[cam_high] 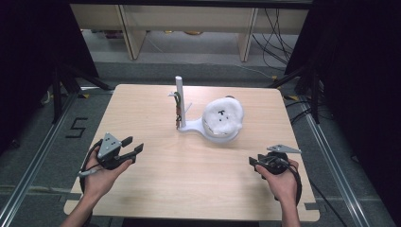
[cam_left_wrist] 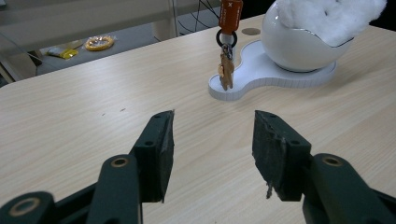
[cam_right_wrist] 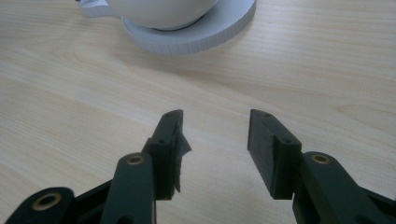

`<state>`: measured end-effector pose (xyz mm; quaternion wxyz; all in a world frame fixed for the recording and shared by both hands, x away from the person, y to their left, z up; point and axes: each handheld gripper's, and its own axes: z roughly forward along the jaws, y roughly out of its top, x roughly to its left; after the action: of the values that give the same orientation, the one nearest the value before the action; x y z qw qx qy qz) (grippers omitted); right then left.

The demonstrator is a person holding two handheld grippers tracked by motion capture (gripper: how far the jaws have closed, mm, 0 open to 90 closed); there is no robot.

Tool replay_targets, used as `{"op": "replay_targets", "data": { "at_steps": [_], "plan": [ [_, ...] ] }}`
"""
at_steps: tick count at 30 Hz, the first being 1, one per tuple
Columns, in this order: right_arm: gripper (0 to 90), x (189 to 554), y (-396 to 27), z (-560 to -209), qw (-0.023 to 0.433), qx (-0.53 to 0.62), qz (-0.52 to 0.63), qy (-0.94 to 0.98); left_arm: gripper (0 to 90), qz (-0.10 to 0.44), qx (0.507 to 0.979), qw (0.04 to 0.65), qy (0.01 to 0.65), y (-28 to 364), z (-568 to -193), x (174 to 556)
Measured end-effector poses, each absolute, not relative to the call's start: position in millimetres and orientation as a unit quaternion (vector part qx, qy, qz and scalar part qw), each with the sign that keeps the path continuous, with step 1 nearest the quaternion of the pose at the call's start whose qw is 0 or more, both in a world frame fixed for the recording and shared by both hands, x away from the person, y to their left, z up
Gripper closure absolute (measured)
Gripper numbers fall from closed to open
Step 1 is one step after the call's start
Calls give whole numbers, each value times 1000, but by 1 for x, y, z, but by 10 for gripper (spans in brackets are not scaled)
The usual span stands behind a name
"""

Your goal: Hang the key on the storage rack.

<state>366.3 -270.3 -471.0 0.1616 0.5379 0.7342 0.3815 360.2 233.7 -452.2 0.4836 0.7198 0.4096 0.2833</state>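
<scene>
Nothing looks begun: the left gripper (cam_high: 135, 146) and right gripper (cam_high: 254, 163) hover wide and empty near the table's (cam_high: 156, 179) front; the keys (cam_left_wrist: 226, 70) hang untouched on the white stand (cam_high: 181, 101) beside the cotton-filled bowl (cam_high: 222, 120).

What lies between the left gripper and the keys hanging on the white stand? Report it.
Bare wooden table: in the left gripper view, nothing lies between the open left gripper and the keys.
</scene>
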Motion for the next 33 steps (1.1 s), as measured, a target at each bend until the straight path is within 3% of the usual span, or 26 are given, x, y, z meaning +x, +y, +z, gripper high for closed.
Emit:
{"op": "replay_targets", "data": {
  "at_steps": [33],
  "plan": [
    [529,366,-267,-490,164,541,375,734,437,291,677,488,467,279,-523,344]
  ]
}}
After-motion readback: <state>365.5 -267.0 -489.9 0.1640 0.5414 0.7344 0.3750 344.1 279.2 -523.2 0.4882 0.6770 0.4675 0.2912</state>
